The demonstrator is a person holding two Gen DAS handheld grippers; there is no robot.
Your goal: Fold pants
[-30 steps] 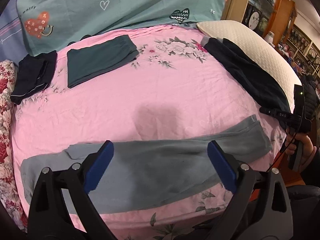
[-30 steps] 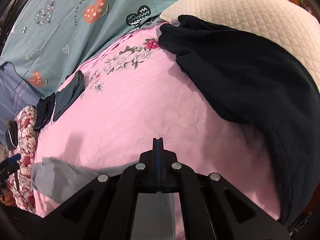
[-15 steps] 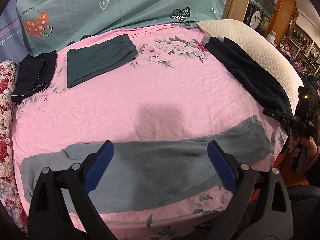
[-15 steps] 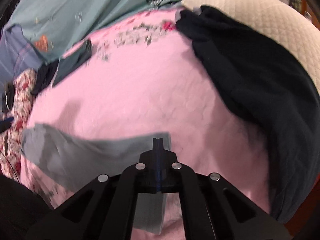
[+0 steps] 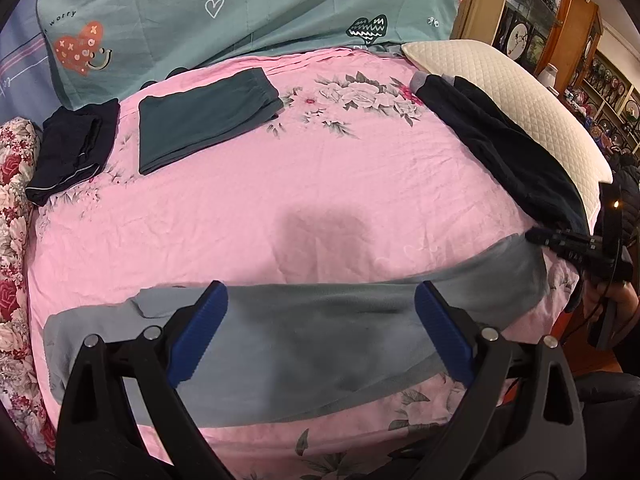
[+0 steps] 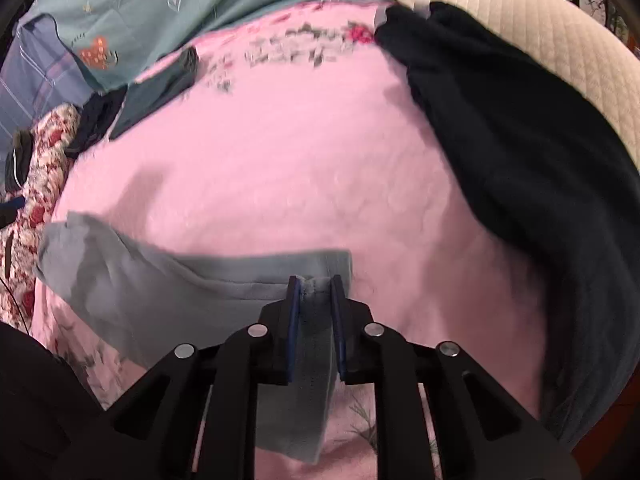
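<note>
The jaws of the right gripper point(image 6: 315, 280) are opening, with the end of the grey pants point(image 5: 304, 336) lying loose between its blue pads, while the jaws of the left gripper point(image 5: 321, 294) stand spread wide and empty above the middle of the pants. The pants stretch flat across the near edge of the pink floral bedsheet point(image 5: 280, 184). Beyond the jaws lie folded dark-green pants point(image 5: 204, 120) and a folded navy garment point(image 5: 72, 152); a dark garment point(image 6: 520, 152) rests to their right against a quilted cream pillow point(image 5: 516, 92).

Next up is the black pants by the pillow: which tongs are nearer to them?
Right. Right tongs sit beside the black pants, opening around the grey pants' end; left tongs hover open mid-bed.
</note>
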